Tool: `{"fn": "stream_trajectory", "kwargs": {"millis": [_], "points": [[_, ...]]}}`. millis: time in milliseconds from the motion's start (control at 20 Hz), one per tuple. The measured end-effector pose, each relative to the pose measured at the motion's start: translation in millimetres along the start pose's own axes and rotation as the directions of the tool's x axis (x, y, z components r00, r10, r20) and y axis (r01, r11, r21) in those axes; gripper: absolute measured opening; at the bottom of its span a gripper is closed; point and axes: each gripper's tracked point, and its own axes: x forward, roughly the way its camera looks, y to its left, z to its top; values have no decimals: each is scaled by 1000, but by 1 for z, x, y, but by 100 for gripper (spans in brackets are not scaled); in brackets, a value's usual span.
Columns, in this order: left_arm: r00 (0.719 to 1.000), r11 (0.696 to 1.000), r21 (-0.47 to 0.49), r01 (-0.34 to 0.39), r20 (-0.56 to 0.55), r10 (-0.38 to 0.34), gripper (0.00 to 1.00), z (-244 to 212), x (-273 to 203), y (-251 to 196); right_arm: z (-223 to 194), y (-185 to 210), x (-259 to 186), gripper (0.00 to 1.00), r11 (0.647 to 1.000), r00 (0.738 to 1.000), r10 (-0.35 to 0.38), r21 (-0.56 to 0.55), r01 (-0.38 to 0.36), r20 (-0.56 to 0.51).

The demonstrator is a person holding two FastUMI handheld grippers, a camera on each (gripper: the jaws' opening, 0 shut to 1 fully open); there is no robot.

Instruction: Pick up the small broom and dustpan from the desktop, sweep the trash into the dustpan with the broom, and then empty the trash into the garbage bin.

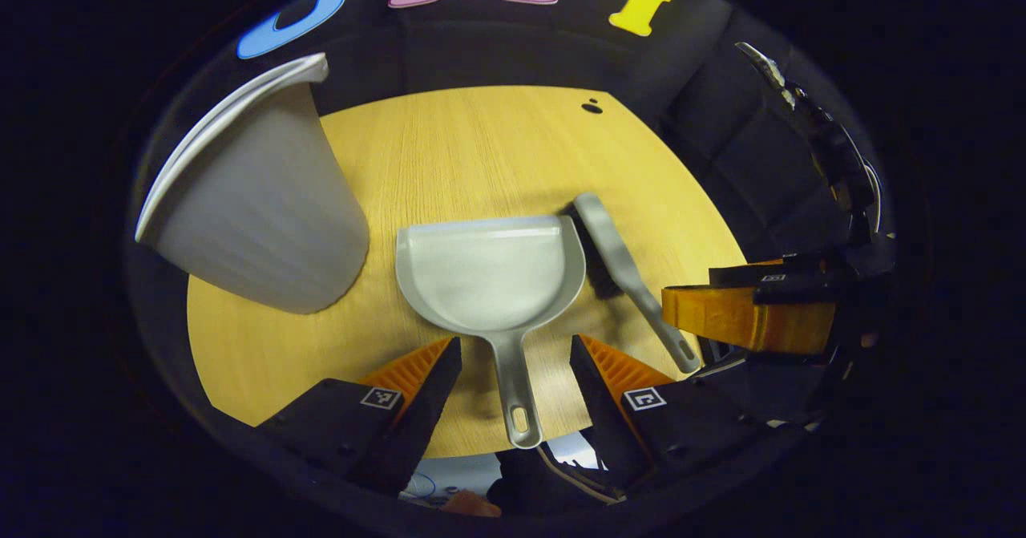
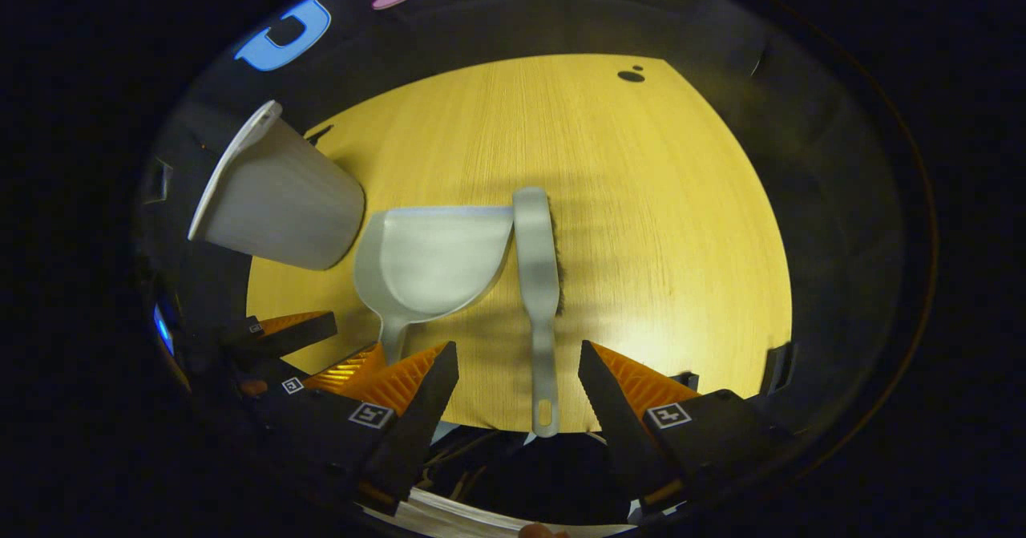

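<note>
A grey dustpan (image 1: 489, 273) lies flat on the wooden table (image 1: 481, 145), its handle pointing toward me. My left gripper (image 1: 515, 353) is open, one finger on each side of that handle and apart from it. Beside the pan lies the grey broom (image 1: 617, 257), bristles against the pan's right edge. In the right gripper view the broom (image 2: 537, 257) runs straight toward me, and my right gripper (image 2: 517, 353) is open around its handle without touching it. The dustpan (image 2: 429, 261) sits just left of it. Small dark trash bits (image 1: 591, 107) (image 2: 631, 75) lie near the table's far edge.
A white garbage bin (image 1: 256, 209) (image 2: 276, 201) stands on the table left of the dustpan. The right gripper (image 1: 745, 313) shows at the right of the left gripper view. The left gripper (image 2: 296, 337) shows low at the left of the right gripper view.
</note>
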Motion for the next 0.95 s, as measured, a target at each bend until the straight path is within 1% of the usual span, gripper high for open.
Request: {"fn": "stream_trajectory", "kwargs": {"millis": [50,150,250,300,350,400,450,550,600,700,750,800,850,900,950], "points": [[999,1000,11,10,45,-11,83,9,-11,-2,9,0,-14,98,1000,998,-12,-11,13,59],[989,999,27,39,143,-43,83,21,-33,-6,23,1,-41,98,997,984,-40,-56,50,173],[964,998,32,45,260,-52,83,38,-54,-9,30,6,-67,98,993,963,-44,-90,70,266],[950,999,33,36,308,-44,83,43,-64,-9,36,10,-79,98,994,947,-37,-89,68,318],[932,1000,27,12,361,-21,83,45,-71,-9,43,16,-92,98,994,931,-16,-92,53,365],[910,1000,10,-21,414,15,83,47,-83,-5,54,18,-105,98,994,908,-3,-102,51,418],[878,999,-6,-45,477,43,83,46,-93,-3,65,19,-121,98,990,877,7,-125,61,481],[807,995,-53,-81,582,97,83,37,-108,-1,83,20,-158,98,984,798,37,-162,77,601],[763,990,-85,-111,632,140,83,32,-117,0,88,21,-173,98,983,751,62,-172,70,657],[705,966,-181,-186,660,260,82,9,-129,0,89,21,-203,98,982,644,97,-180,65,759],[673,957,-210,-199,680,289,82,-3,-134,-3,85,22,-218,97,981,584,110,-182,65,804],[649,949,-238,-208,692,316,82,-10,-141,-9,83,25,-226,97,979,533,126,-191,67,836],[630,941,-262,-215,699,339,82,-16,-142,-14,77,28,-231,96,976,501,143,-204,70,854],[609,938,-272,-214,714,346,82,-19,-143,-18,72,29,-230,97,974,477,156,-216,73,865],[580,939,-275,-206,739,343,82,-22,-142,-22,70,29,-227,97,973,457,165,-219,69,874]]}}
